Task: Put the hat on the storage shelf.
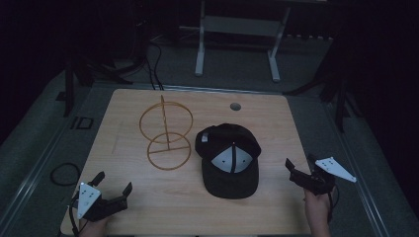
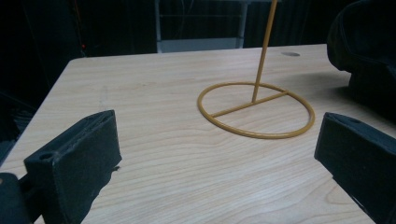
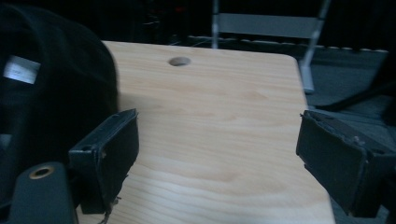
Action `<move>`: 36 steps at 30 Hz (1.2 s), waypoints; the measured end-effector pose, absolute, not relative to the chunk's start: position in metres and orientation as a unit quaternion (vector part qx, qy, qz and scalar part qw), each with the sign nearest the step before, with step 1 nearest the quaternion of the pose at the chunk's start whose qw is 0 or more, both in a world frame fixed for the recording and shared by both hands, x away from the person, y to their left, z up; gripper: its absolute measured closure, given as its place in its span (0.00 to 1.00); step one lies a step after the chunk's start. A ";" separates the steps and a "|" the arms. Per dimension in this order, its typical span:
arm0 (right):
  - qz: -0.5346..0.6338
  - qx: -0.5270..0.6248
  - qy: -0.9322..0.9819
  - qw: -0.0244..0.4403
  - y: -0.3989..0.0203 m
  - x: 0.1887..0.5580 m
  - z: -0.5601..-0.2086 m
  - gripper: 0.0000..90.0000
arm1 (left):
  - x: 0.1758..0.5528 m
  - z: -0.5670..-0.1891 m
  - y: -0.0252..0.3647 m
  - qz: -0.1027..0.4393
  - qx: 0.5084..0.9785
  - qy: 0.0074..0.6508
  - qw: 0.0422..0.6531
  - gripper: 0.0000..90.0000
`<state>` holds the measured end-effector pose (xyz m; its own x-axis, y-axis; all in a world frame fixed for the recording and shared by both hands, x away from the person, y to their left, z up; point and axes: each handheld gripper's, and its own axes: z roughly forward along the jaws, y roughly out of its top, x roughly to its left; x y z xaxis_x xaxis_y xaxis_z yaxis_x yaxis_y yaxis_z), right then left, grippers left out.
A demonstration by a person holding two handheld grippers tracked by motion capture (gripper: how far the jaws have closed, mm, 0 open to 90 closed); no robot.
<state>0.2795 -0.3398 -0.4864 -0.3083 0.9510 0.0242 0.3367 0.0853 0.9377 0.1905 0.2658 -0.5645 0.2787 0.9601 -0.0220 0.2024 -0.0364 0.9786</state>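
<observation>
Cap (image 1: 230, 160), black with a grey underside showing, lies upside down near the middle of the wooden desk (image 1: 133, 202), just right of a gold wire stand (image 1: 165, 136) with an upright rod and two rings. Left claw (image 1: 112, 182) rests at the desk's near left corner, jaws spread and empty. Right claw (image 1: 300, 165) hovers at the near right edge, also spread wide, holding nothing.

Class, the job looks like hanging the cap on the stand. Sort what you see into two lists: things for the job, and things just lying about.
For the job: cap, wire stand, left gripper, right gripper.

Lying about: cable loop on the floor, metal frame behind the table.
</observation>
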 end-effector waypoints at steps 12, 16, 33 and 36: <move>0.489 0.440 0.703 0.269 -0.310 0.304 -0.450 0.14 | 0.190 -0.562 0.255 0.340 0.635 0.465 0.514 0.01; 0.488 0.428 0.714 0.263 -0.296 0.315 -0.442 0.15 | 0.188 -0.558 0.250 0.316 0.652 0.470 0.503 0.01; 0.453 0.388 0.765 0.243 -0.231 0.348 -0.447 0.34 | 0.181 -0.550 0.244 0.295 0.667 0.447 0.518 0.01; 0.437 0.389 0.773 0.245 -0.224 0.353 -0.453 0.37 | 0.181 -0.550 0.243 0.292 0.670 0.445 0.518 0.01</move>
